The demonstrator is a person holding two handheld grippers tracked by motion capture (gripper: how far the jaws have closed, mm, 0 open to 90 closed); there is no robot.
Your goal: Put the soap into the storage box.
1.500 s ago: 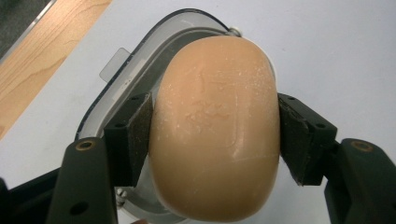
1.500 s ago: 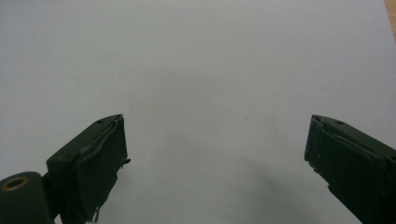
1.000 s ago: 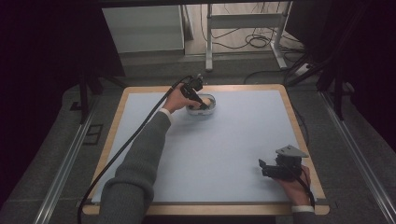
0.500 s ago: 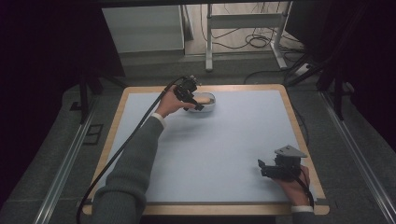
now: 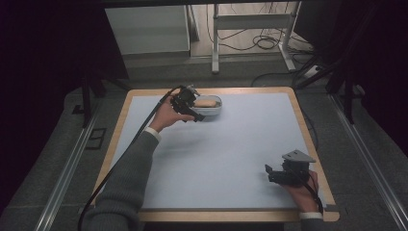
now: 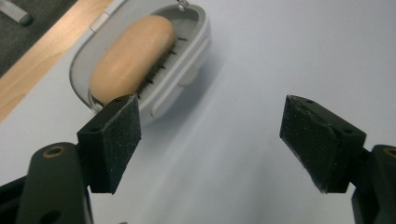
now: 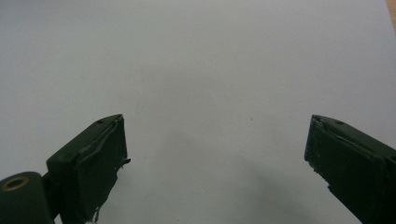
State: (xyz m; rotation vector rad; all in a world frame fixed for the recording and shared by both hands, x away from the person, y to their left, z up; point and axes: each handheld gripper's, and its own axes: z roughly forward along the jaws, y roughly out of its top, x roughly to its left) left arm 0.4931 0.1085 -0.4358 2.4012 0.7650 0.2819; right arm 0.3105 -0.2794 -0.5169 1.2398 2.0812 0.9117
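Left jaws: my left gripper point(image 6: 210, 140) has just been opening; pads wide apart, nothing between them.
Dish: grey dish point(image 6: 187, 60) holding a tan bread roll point(image 6: 130, 56), just beyond my left pad point(image 6: 114, 140), near the table point(image 5: 144, 215) far edge.
Gripper view adds: black ridges inside the dish.
Right jaws: my right gripper point(image 7: 215, 163) spread wide, empty, over bare mat point(image 7: 196, 60); well apart from the dish.

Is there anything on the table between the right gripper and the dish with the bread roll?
No. In the high view, only bare table lies between the right gripper and the dish.

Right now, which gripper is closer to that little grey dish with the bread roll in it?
The left gripper, right beside the dish at the table's far edge. The right gripper sits far off at the near right corner.
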